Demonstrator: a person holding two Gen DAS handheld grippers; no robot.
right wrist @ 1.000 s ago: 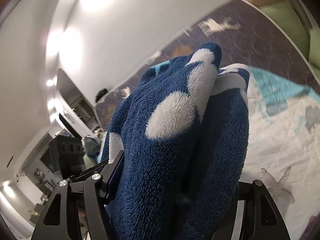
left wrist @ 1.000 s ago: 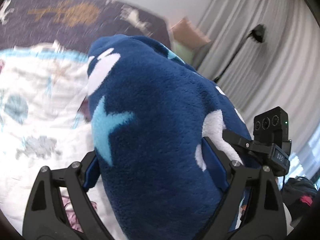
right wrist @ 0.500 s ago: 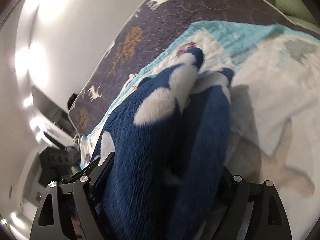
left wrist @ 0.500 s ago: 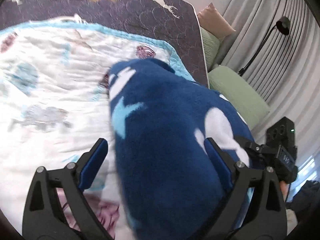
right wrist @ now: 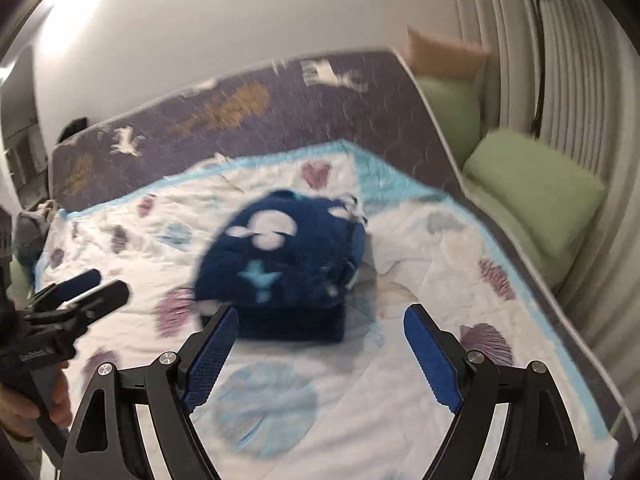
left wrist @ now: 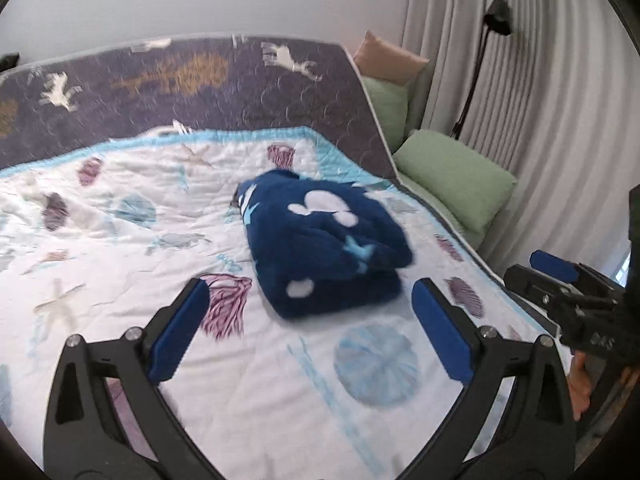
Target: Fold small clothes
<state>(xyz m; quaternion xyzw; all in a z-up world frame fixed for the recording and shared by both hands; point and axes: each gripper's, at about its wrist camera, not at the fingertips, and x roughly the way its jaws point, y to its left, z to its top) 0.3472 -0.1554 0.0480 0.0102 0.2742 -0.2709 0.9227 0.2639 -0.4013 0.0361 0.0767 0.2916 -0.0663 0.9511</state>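
No readable labels. Folded navy fleece w/ white & blue shapes lies on quilt; left gripper just opened wide, right gripper wide apart, both empty.

each hand-held gripper has black arms, blue pads, silver screws.

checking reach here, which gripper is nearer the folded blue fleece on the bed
Right, by a little. The right gripper has one pad at the blue fleece edge; the left gripper hangs just short of it, both open.
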